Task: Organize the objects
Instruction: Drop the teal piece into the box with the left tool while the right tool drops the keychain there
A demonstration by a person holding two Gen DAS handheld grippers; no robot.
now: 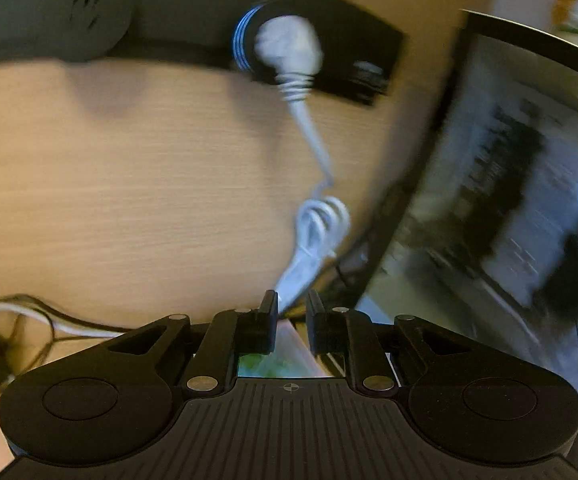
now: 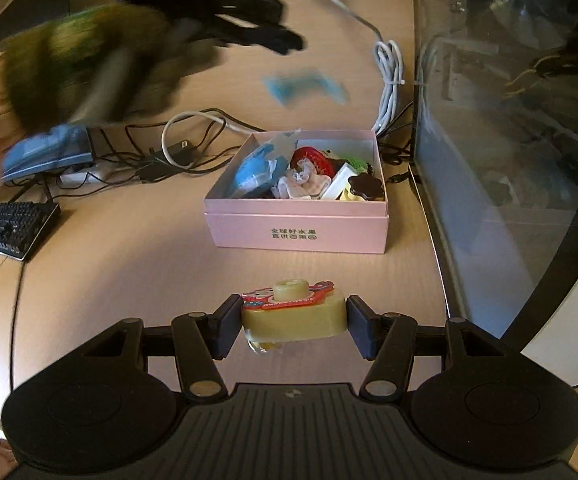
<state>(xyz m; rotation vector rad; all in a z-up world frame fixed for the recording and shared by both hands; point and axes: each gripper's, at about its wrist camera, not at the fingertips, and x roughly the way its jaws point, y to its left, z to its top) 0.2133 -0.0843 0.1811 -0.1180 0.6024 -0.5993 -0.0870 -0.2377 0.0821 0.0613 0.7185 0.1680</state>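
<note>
**Yellow toy held short of the pink box**

Yellow plastic fills the right gripper [image 2: 293,322], whose 2 fingers [image 2: 225,326] press on the left and right ends of a small yellow toy [image 2: 295,320] carried above the wooden desk [image 2: 129,264]. The toy looks light, rigid and somewhat smooth, so a grip across its flat ends seems the safest hold; its raised knob [image 2: 289,289] and red printed sticker [image 2: 285,300] look less suited to pinching. Its long axis runs side to side, from finger to finger, with the knob pointing up.

Ahead on the desk stands an open pink box [image 2: 301,236], already crowded with a blue item [image 2: 253,172], a red piece [image 2: 311,160], white fabric [image 2: 301,184] and a dark flower-shaped object [image 2: 365,186]. By appearances, the toy is bound for it, well short of the rim for now.

Beyond the box lie a coiled white cable [image 2: 389,80], a tangle of black wires [image 2: 141,156] and a keyboard [image 2: 13,228]; a glass-fronted case [image 2: 509,120] stands on the right.

The left gripper [image 1: 292,312], seen in a motion-blurred frame, has its jaws narrow; whether they pinch anything cannot be told. The white cable [image 1: 313,232] trails ahead to a plug [image 1: 289,48] in a black power strip [image 1: 353,60].
</note>
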